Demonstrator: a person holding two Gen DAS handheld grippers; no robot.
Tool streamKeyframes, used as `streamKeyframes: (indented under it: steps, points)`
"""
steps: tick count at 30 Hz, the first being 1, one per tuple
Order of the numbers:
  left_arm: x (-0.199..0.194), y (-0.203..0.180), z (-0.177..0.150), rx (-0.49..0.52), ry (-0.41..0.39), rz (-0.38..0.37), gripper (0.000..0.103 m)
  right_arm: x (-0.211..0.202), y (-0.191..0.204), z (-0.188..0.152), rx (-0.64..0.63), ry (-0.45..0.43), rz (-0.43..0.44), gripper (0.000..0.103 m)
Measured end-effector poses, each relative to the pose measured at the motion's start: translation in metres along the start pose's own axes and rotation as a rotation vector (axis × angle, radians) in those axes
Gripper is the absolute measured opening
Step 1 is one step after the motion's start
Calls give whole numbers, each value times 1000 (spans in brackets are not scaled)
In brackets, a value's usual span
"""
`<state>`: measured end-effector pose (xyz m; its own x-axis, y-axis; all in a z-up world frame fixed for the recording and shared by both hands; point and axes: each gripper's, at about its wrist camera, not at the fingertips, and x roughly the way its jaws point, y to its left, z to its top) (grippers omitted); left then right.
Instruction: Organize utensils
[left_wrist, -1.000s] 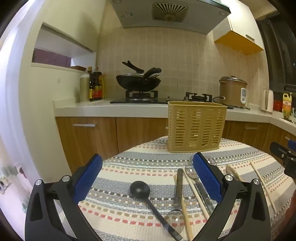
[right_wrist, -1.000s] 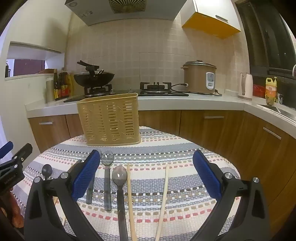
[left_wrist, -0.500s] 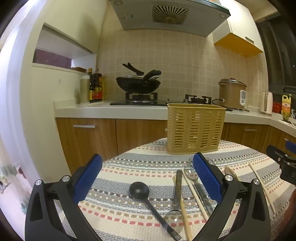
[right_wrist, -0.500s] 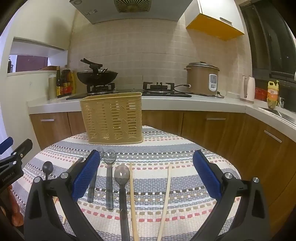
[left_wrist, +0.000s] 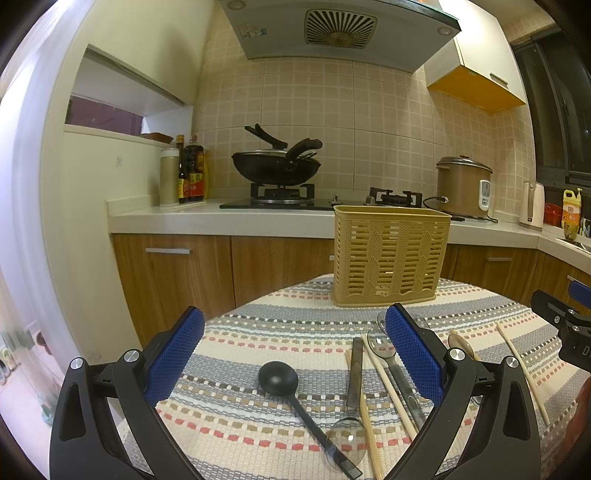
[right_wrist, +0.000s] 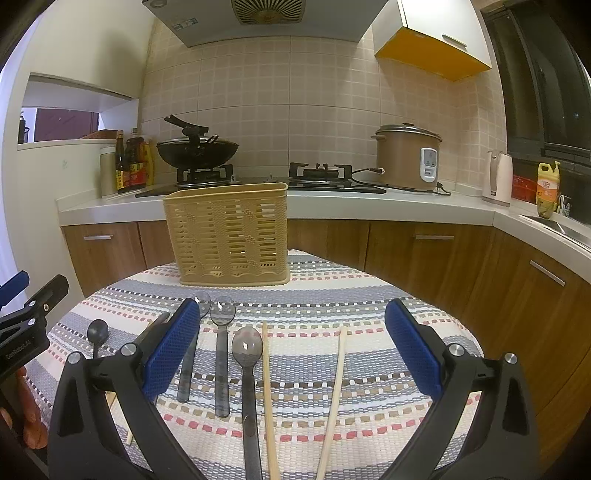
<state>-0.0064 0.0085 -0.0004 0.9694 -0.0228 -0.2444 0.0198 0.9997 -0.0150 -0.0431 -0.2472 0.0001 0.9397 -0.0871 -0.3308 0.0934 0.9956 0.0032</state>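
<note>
Both tongs hung spread wide above the round table (right_wrist: 388, 295), nothing between their blue pads. From the left wrist view, the left tongs (left_wrist: 295, 354) framed a black ladle (left_wrist: 277, 377) lying on the striped cloth, its handle running toward the camera and crossing the bowl of a clear spoon (left_wrist: 347, 435). Beside these lay a wooden chopstick (left_wrist: 391, 384) and a second clear spoon (left_wrist: 384, 345), partly hidden behind the right-hand pad.

The right wrist view, through the right tongs (right_wrist: 291, 350), showed what that pad concealed: three clear spoons in a row, the nearest one (right_wrist: 246, 350) lying just beside a pair of chopsticks (right_wrist: 266, 387) that were apart from each other and diverged slightly toward the table's far side. The ladle appeared there only small at the left edge.

The yellow slotted utensil basket (right_wrist: 229, 236) stood upright at the table's far side, well apart from the utensils. Only the right view showed the sink corner (right_wrist: 561, 225); a wok (left_wrist: 275, 168) and rice cooker (right_wrist: 408, 157) sat on the kitchen counter behind.
</note>
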Motion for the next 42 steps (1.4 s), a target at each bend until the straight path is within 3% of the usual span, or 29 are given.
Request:
streamKeyframes:
  steps: [42]
  points:
    - [5, 4, -3, -25, 24, 4, 95, 2, 6, -5, -11, 1, 9, 95]
